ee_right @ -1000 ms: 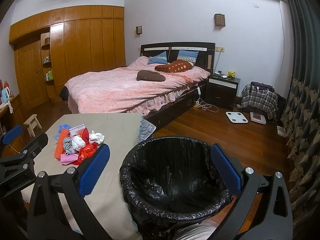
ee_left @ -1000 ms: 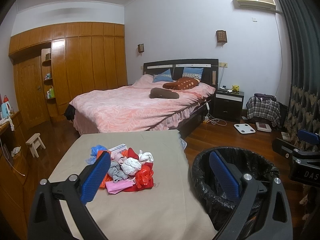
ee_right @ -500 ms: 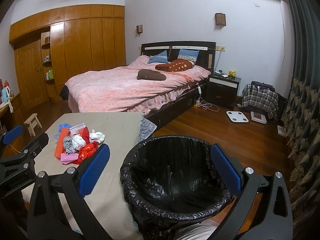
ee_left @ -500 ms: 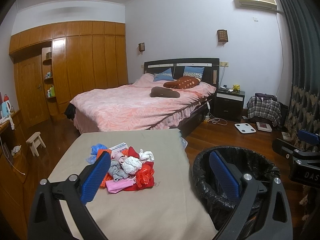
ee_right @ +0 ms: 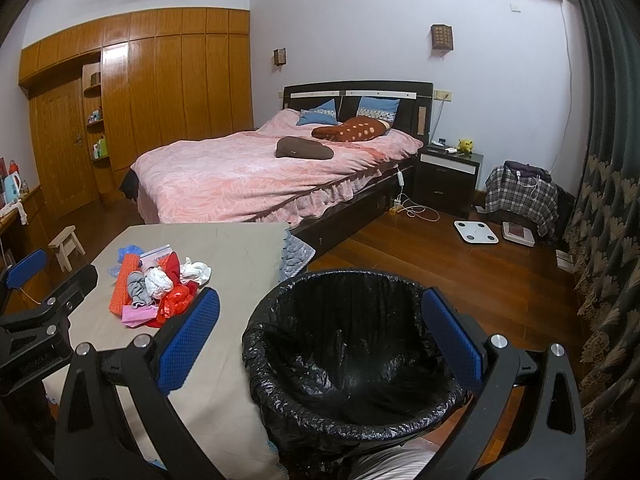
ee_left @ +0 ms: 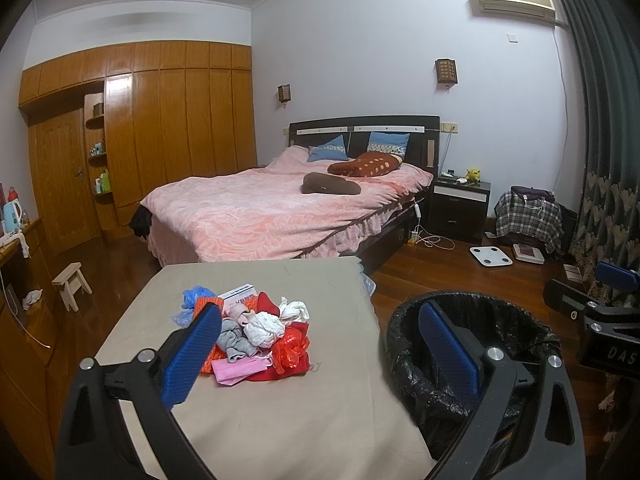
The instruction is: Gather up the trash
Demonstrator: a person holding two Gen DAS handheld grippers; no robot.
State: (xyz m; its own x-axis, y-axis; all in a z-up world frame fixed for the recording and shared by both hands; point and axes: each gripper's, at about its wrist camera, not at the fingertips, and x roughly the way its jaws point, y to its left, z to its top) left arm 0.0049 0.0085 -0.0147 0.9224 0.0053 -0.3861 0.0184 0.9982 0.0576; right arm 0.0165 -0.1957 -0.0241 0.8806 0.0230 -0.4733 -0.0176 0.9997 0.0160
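A pile of trash [ee_left: 256, 332] lies mid-table on the beige-covered table [ee_left: 280, 420]: crumpled white tissues, red plastic, a pink mask, grey cloth, an orange piece, a blue bag and a small box. My left gripper [ee_left: 320, 312] hovers open just short of the pile, nothing between its blue pads. A bin with a black liner [ee_left: 412, 380] stands at the table's right side. My right gripper [ee_right: 320, 294] hangs open above the bin [ee_right: 360, 432], which looks empty. The pile [ee_right: 156, 288] and the left gripper [ee_right: 40, 312] show on the left there.
A pink-covered bed [ee_left: 260, 216] stands right behind the table. A small wooden stool [ee_left: 72, 284] and wooden wardrobe [ee_left: 160, 120] are at left. Two scales [ee_right: 476, 232] and a plaid-covered seat [ee_right: 520, 196] sit on the wood floor at right, by a curtain [ee_right: 608, 200].
Both grippers have drifted only slightly and stay open. The pile and the bin have not moved.
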